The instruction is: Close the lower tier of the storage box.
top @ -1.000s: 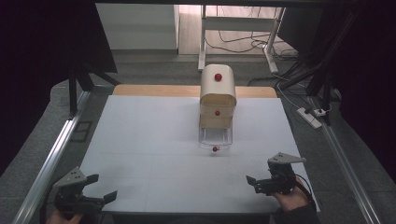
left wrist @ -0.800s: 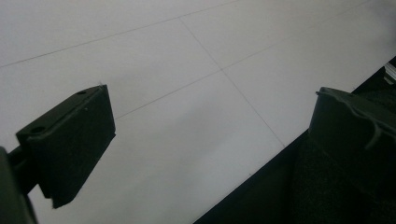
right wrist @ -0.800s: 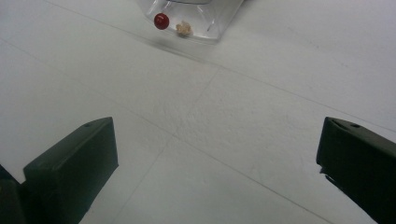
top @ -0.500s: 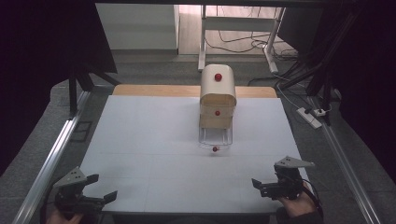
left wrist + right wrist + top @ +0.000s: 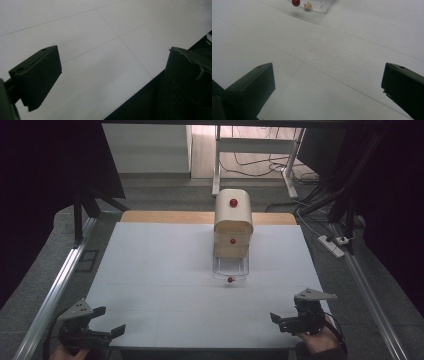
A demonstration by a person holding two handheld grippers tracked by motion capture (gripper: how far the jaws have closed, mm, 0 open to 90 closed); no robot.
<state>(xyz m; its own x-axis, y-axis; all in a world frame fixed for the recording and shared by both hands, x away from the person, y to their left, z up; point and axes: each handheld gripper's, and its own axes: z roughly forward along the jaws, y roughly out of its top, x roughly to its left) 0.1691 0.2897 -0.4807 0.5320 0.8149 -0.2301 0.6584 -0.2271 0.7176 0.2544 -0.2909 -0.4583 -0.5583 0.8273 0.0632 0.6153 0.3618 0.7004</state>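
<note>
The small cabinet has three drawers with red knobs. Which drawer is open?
The bottom drawer, the clear one. It is pulled out toward the person, with its red knob ahead of the cabinet front. The two above sit flush.

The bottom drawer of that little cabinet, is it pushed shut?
No, the clear bottom drawer is pulled out in front of the cabinet, its red knob toward the person.

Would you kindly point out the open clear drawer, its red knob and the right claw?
open clear drawer (image 5: 230, 268), high view, on its clear floor.
red knob (image 5: 230, 280), high view, on the ball's middle.
right claw (image 5: 285, 320), high view, midway between its fingertips.
</note>
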